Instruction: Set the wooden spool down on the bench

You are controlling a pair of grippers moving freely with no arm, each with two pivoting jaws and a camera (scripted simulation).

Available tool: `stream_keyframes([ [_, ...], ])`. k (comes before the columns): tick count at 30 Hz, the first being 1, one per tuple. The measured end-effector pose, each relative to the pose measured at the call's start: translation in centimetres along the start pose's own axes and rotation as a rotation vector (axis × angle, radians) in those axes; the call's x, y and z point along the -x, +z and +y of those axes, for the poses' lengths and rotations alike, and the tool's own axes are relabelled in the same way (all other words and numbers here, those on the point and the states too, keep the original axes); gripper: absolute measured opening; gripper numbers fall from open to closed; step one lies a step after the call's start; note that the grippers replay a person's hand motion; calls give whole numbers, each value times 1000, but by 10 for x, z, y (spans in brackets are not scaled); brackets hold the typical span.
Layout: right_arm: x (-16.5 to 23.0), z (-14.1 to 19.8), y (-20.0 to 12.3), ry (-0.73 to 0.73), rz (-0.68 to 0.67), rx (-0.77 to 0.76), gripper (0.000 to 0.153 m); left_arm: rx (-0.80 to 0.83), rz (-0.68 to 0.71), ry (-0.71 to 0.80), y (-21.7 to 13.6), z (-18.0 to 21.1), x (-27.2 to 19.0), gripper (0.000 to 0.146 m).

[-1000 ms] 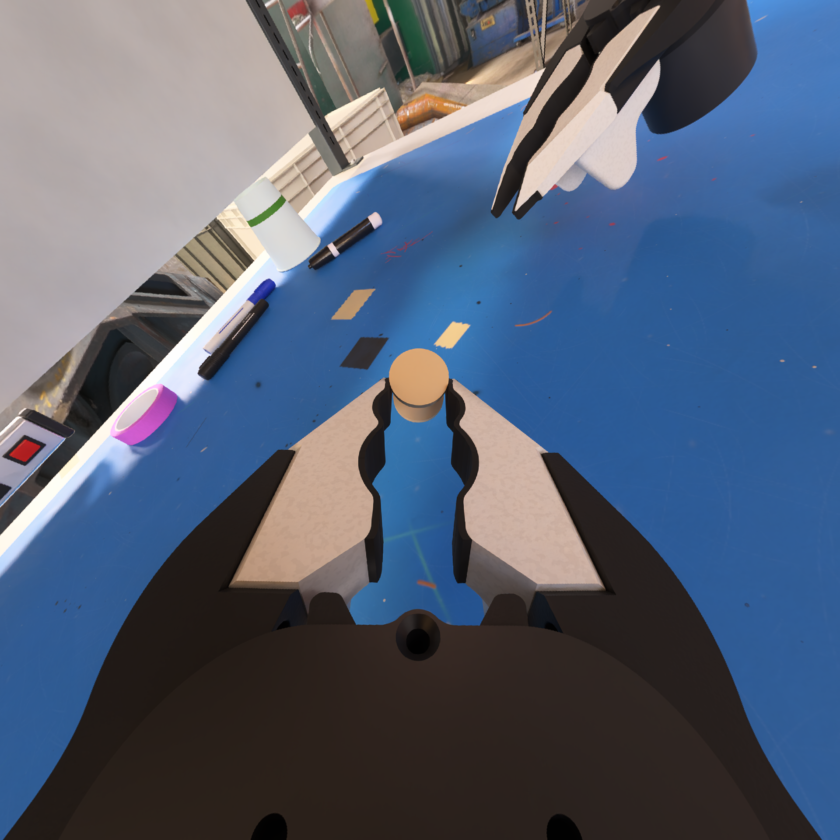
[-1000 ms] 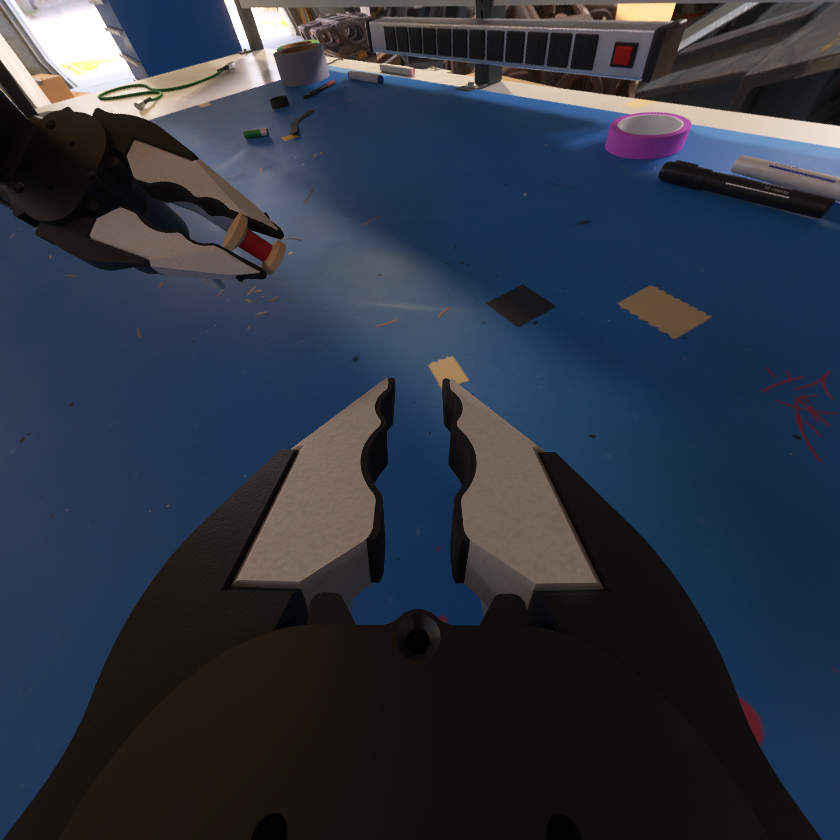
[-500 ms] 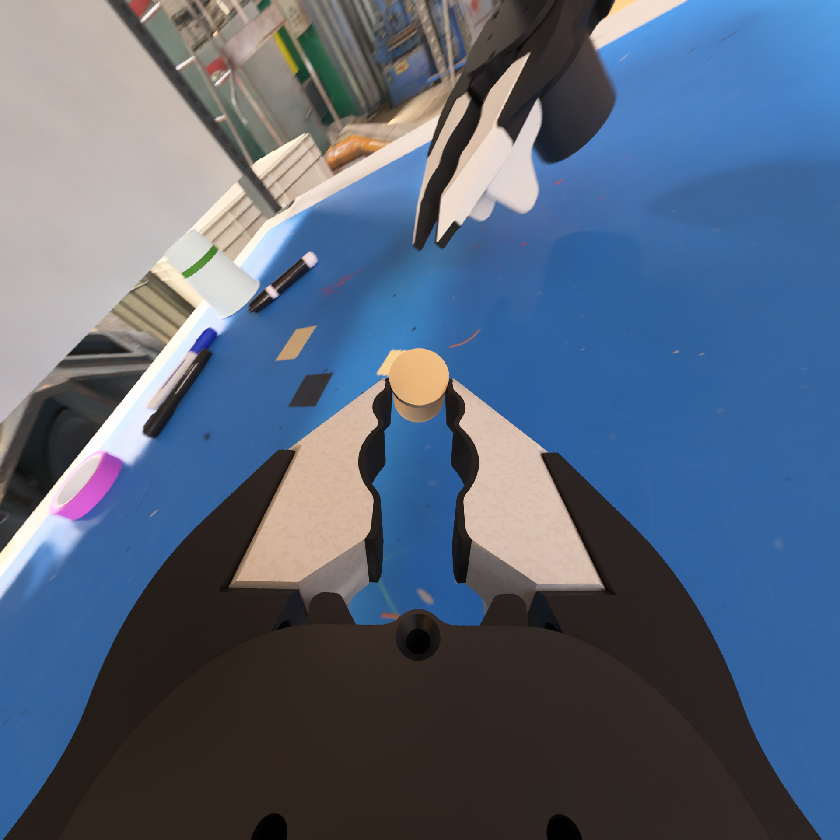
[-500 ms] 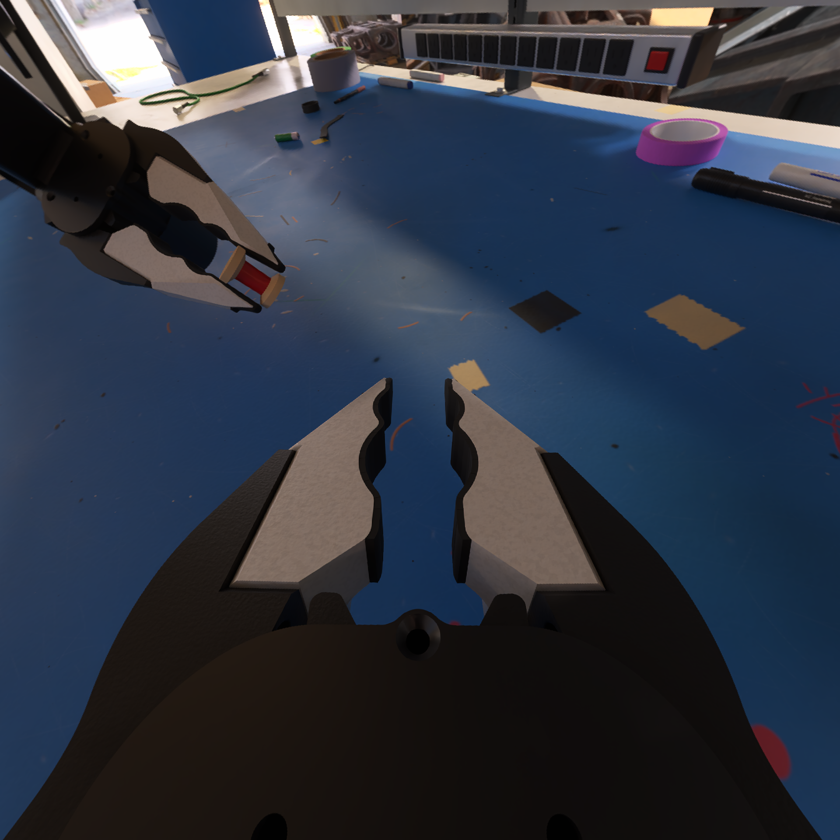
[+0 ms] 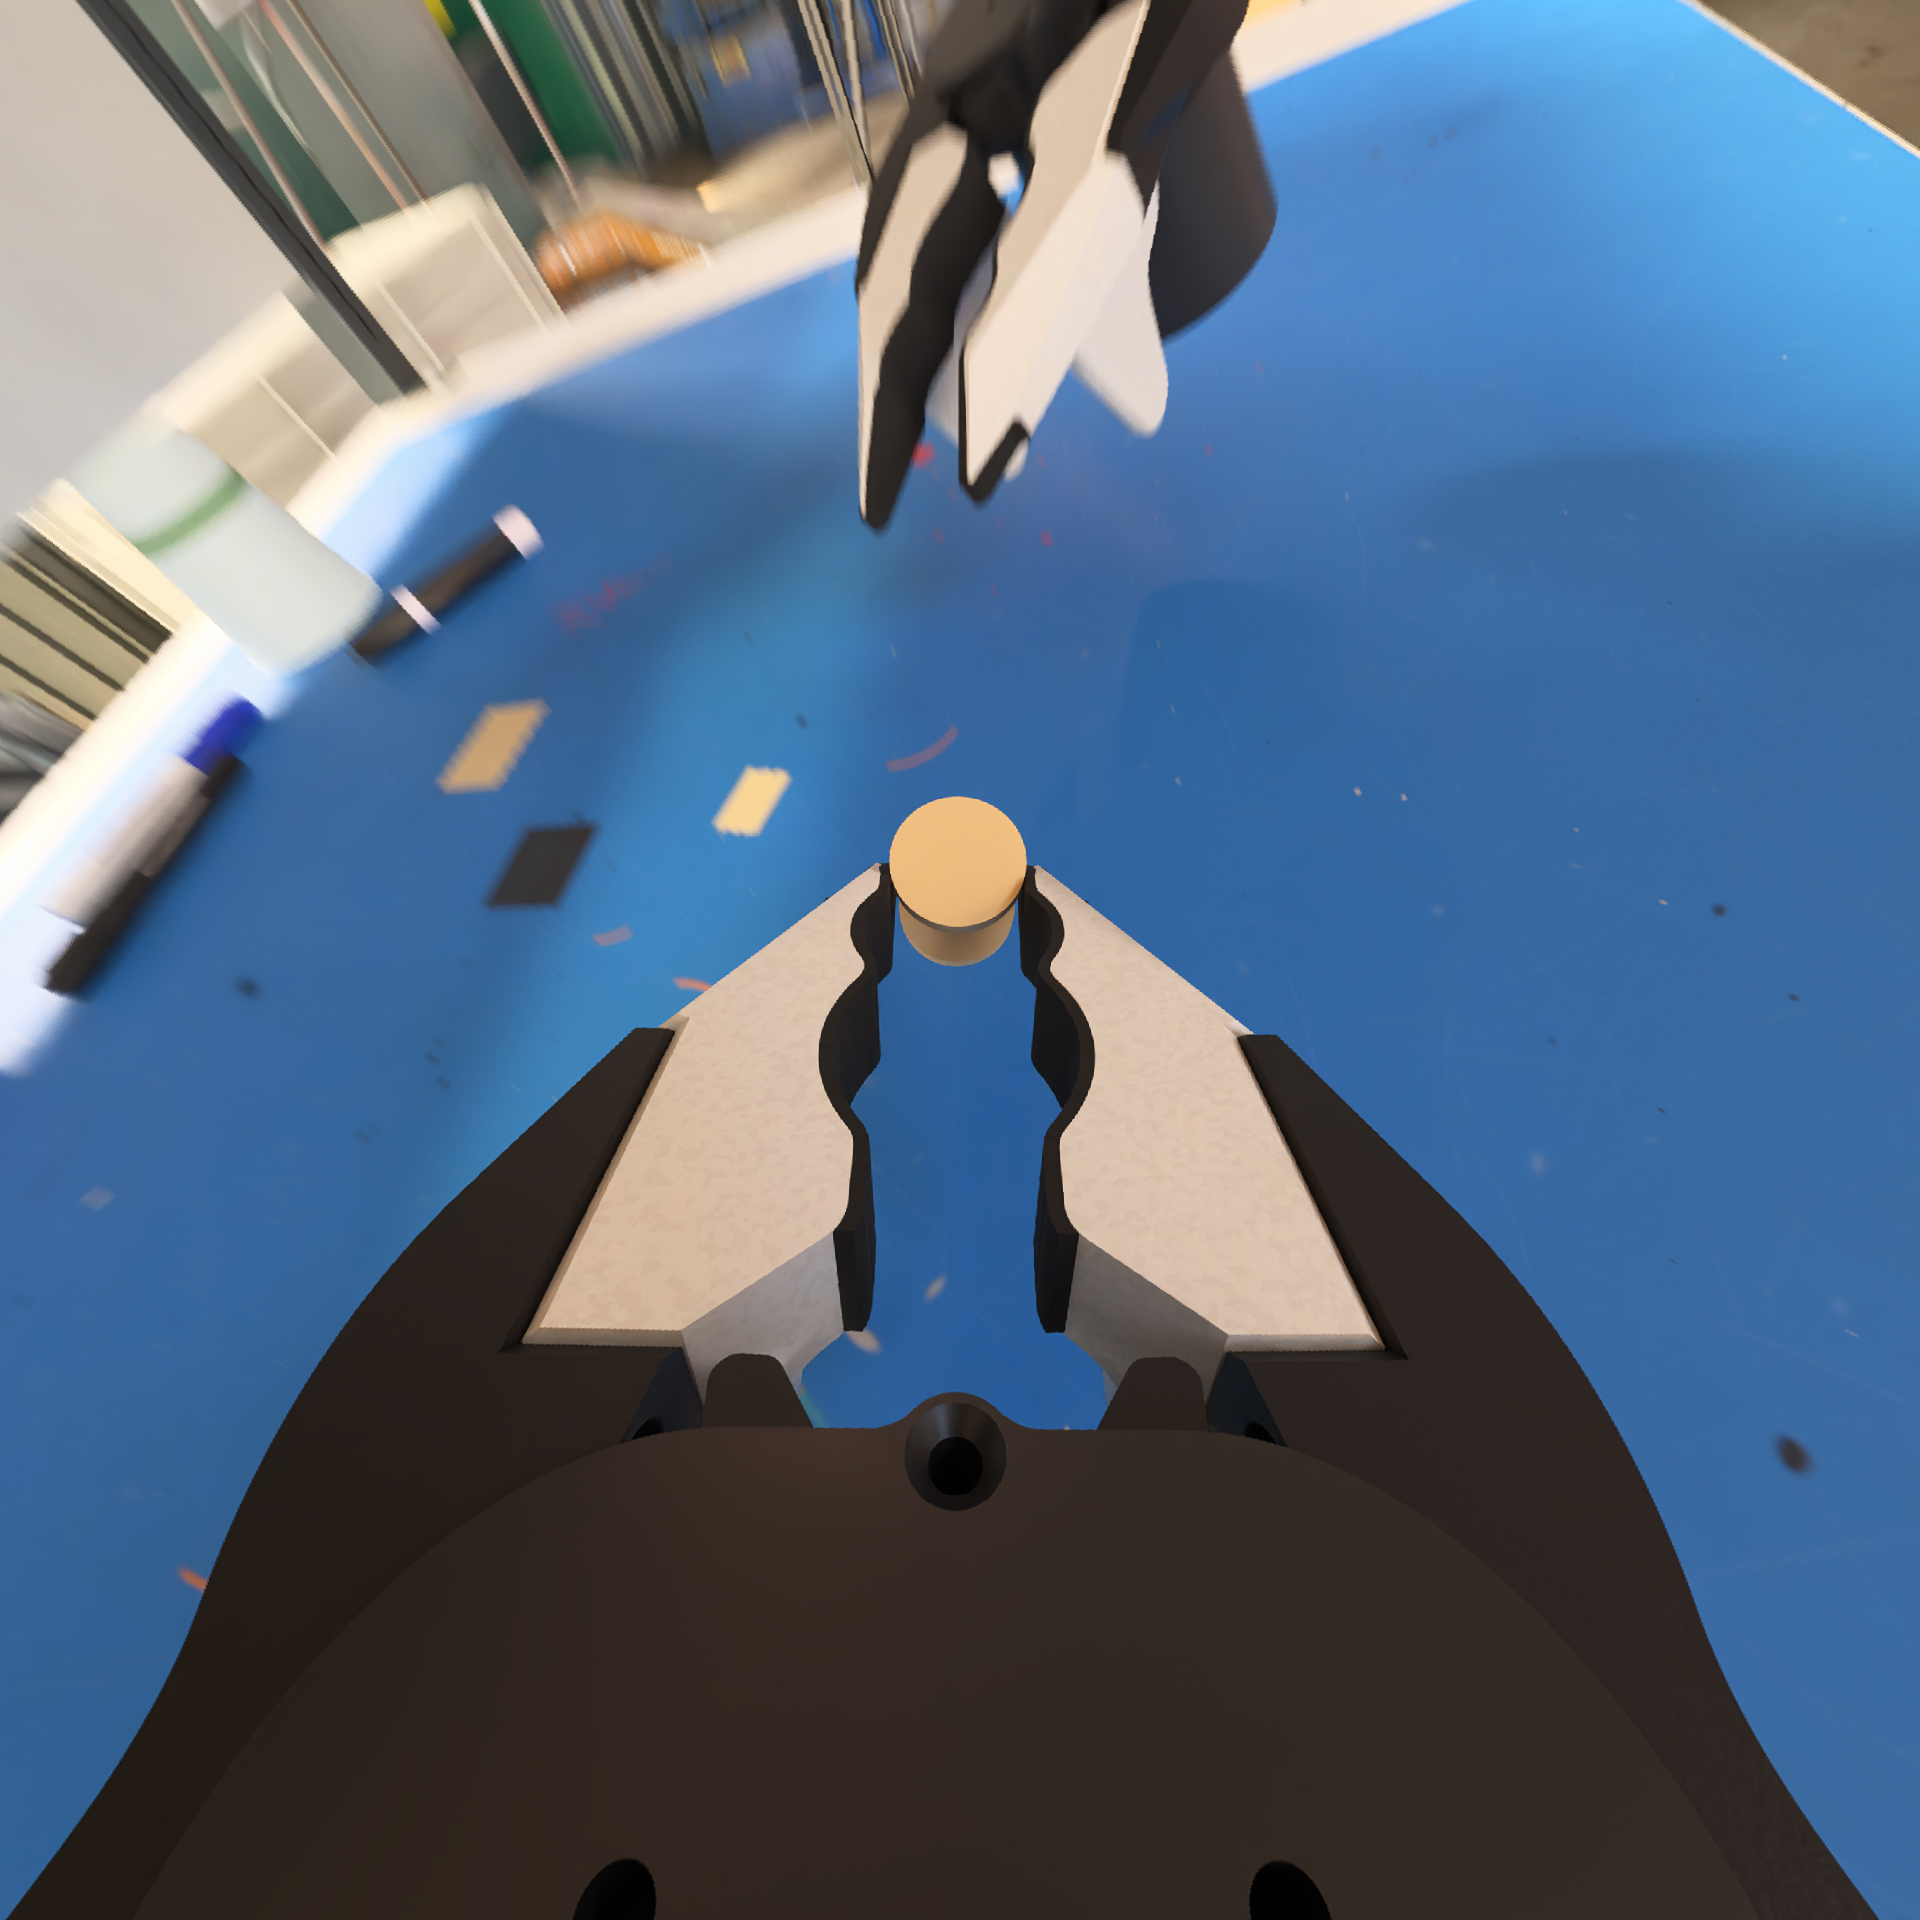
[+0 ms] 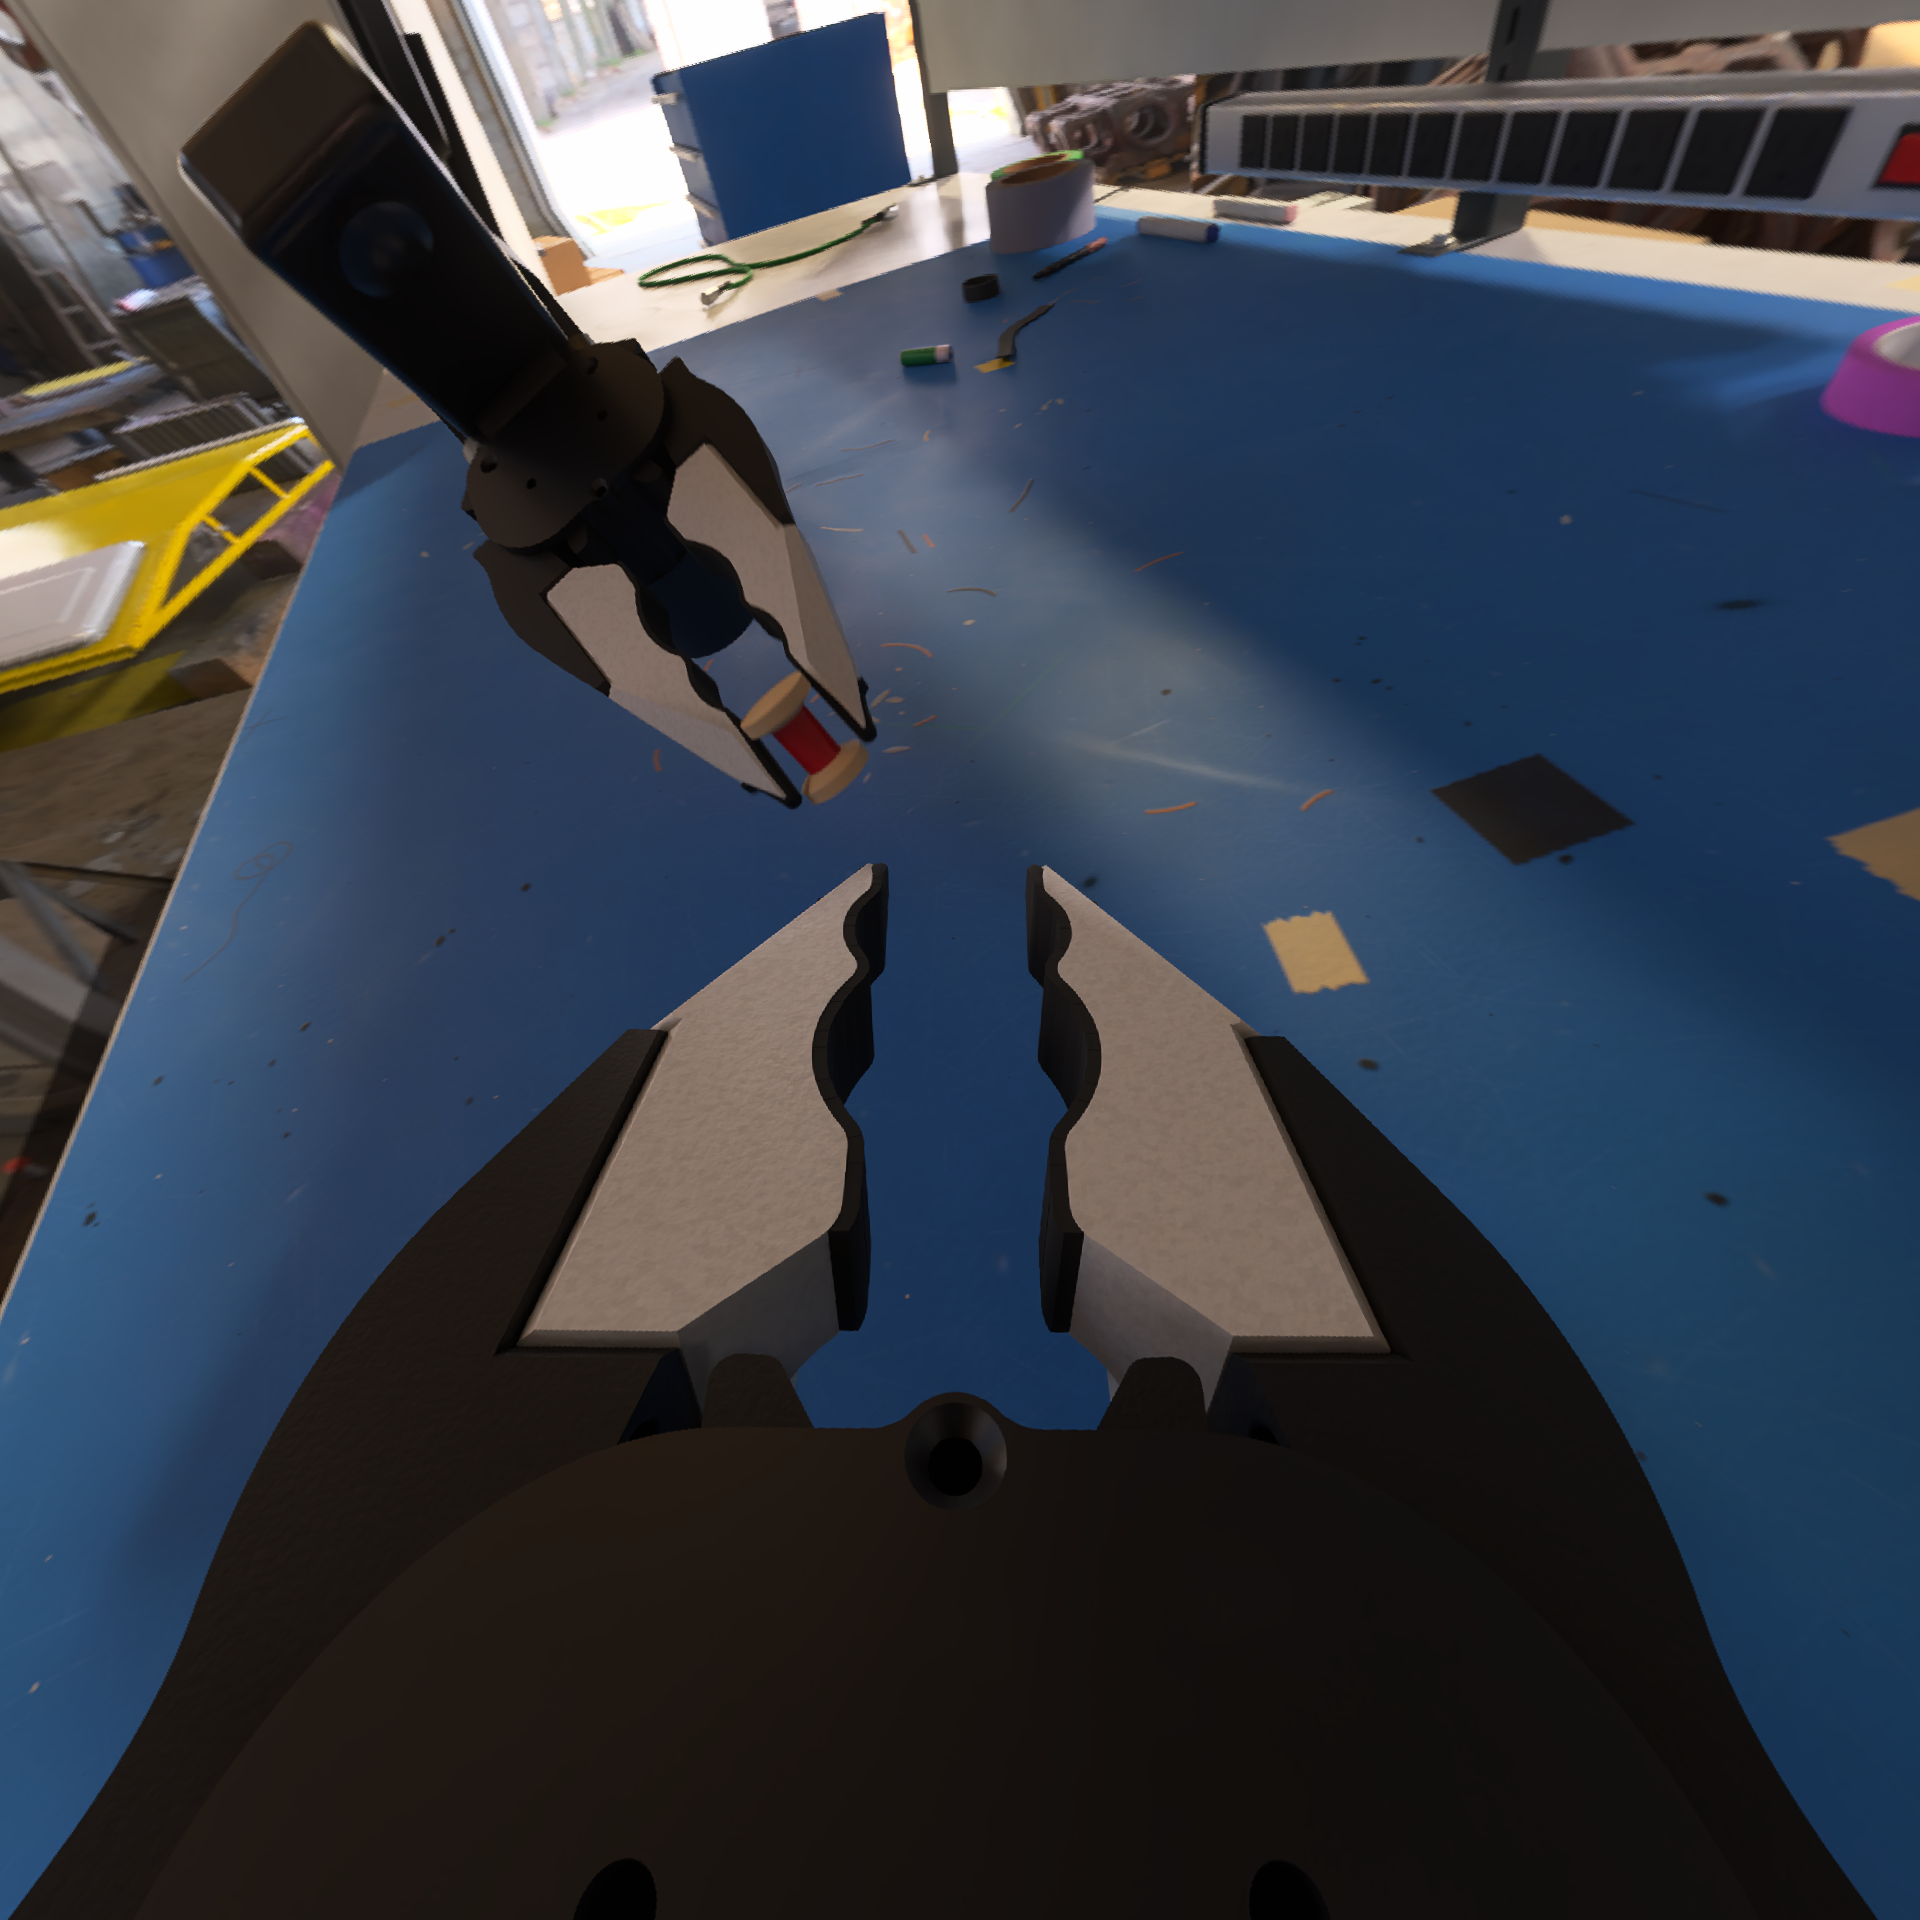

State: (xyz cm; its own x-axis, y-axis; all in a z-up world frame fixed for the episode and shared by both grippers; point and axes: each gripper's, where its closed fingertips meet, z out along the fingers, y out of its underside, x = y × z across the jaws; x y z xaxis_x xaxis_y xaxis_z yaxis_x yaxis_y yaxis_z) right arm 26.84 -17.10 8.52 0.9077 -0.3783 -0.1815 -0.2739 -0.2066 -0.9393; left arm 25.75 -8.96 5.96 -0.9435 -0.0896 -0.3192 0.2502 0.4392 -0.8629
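Observation:
My left gripper (image 5: pixel 957 878) is shut on the wooden spool (image 5: pixel 956 883); in the left wrist view only its round tan end shows between the fingertips. In the right wrist view the spool (image 6: pixel 805 738) has red thread between two tan flanges. There the left gripper (image 6: pixel 831 774) tilts down with the spool held just above the blue bench (image 6: pixel 1247 644). My right gripper (image 6: pixel 956 873) is open and empty, low over the bench, a short way from the spool. It also shows in the left wrist view (image 5: pixel 925 499), pointing down beyond the spool.
A purple tape roll (image 6: pixel 1881 384) and a power strip (image 6: pixel 1558 145) are at the far edge. A black patch (image 6: pixel 1527 821) and tan tape pieces (image 6: pixel 1314 951) lie flat. A white cup (image 5: pixel 229 551) and markers (image 5: pixel 447 587) are near the bench edge (image 6: pixel 208 831).
The left gripper with the spool has come closer to the right gripper and tilted downward. The right wrist view has turned left. The left wrist view is blurred with motion.

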Motion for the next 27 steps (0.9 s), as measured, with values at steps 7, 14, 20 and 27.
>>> stream_keyframes([
  [7,-15,8,-7,36,71,-23,24,228,91,-285,18,32,10,23],
  [14,-17,22,1,36,58,81,27,346,119,-334,32,45,6,23],
  [20,-26,24,0,19,72,97,26,342,135,-326,32,44,3,40],
  [27,-47,35,1,43,149,185,25,345,128,-314,30,45,1,53],
])
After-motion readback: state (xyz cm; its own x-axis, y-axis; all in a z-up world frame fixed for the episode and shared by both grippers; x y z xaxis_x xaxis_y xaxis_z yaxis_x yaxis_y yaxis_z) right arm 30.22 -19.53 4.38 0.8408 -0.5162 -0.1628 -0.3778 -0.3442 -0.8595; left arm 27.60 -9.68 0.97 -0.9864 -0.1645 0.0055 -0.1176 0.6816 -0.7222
